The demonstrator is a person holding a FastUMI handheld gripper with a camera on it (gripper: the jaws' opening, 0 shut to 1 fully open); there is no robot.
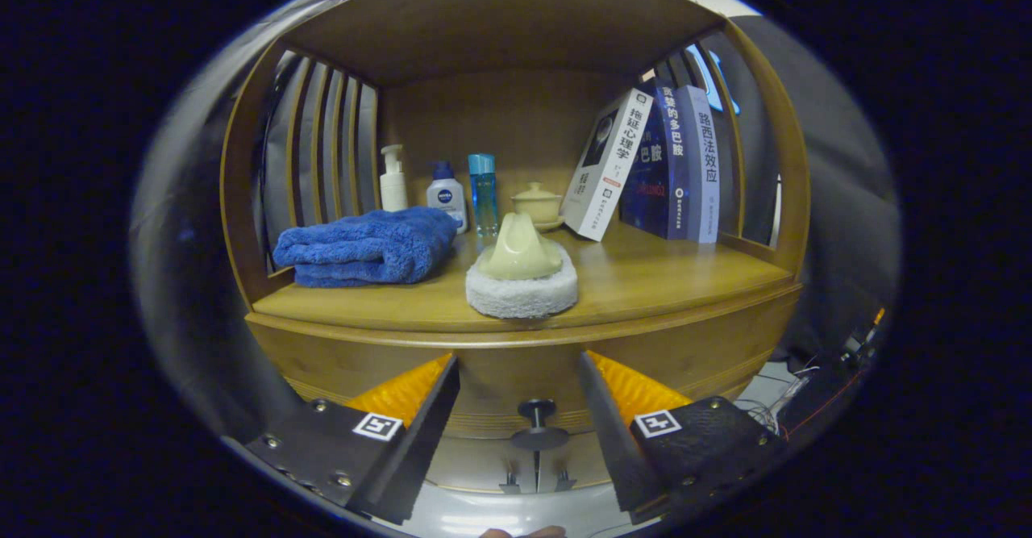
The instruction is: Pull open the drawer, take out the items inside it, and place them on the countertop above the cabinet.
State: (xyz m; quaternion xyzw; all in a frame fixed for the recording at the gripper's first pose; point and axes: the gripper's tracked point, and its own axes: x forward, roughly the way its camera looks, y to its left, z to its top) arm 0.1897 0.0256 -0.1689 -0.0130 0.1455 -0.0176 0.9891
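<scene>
A wooden cabinet fills the gripper view, with its countertop (645, 280) under an open shelf bay. Below the countertop's front edge lies the drawer front (516, 381), shut, with a small dark knob (537, 419) on it. My gripper (520, 377) is open, its two fingers standing wide apart on either side of the knob and close to the drawer front. Nothing is held between them. The drawer's contents are hidden.
On the countertop lie a folded blue towel (367, 246), a pale ceramic piece on a round white pad (522, 289), bottles (445, 195) and a lidded cup (536, 202) at the back, and leaning books (653, 163) on the right. Cables (798, 381) trail on the floor.
</scene>
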